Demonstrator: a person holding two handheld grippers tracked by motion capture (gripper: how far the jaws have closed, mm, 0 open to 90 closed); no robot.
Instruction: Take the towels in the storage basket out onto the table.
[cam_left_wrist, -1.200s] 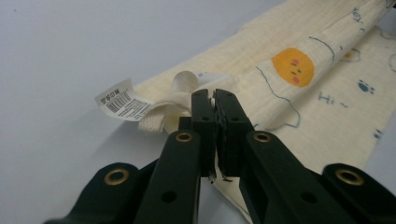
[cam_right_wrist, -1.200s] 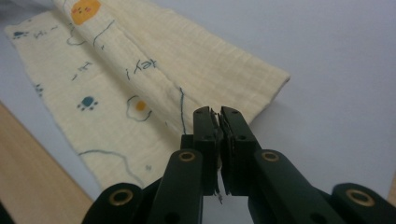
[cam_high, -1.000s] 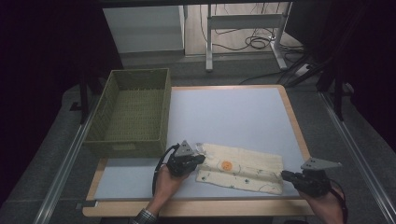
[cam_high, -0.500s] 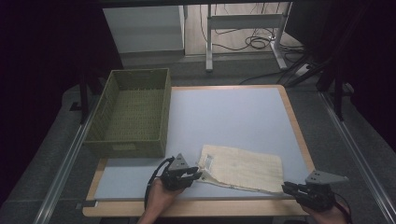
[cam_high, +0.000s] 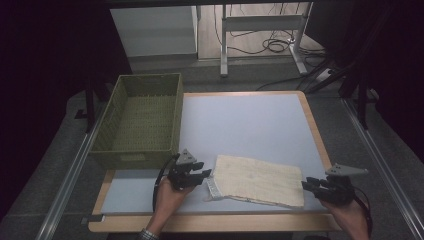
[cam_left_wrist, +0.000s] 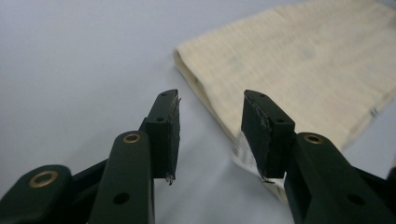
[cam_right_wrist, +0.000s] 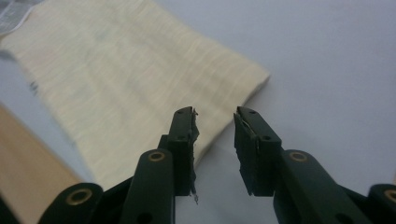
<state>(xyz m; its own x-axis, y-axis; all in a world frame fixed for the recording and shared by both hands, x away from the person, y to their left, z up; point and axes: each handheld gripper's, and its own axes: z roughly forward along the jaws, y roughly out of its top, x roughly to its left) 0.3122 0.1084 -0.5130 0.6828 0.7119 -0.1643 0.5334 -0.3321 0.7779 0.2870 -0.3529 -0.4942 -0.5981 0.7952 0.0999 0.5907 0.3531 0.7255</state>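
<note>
The folded cloth lies flat on the worktop near its front edge, long axis running left to right between the two hands. The left gripper sits just off its left end and the right gripper just off its right end. Each has just been opening and now stands released with nothing between its jaws, so either is about equally near for a fresh grasp.
</note>
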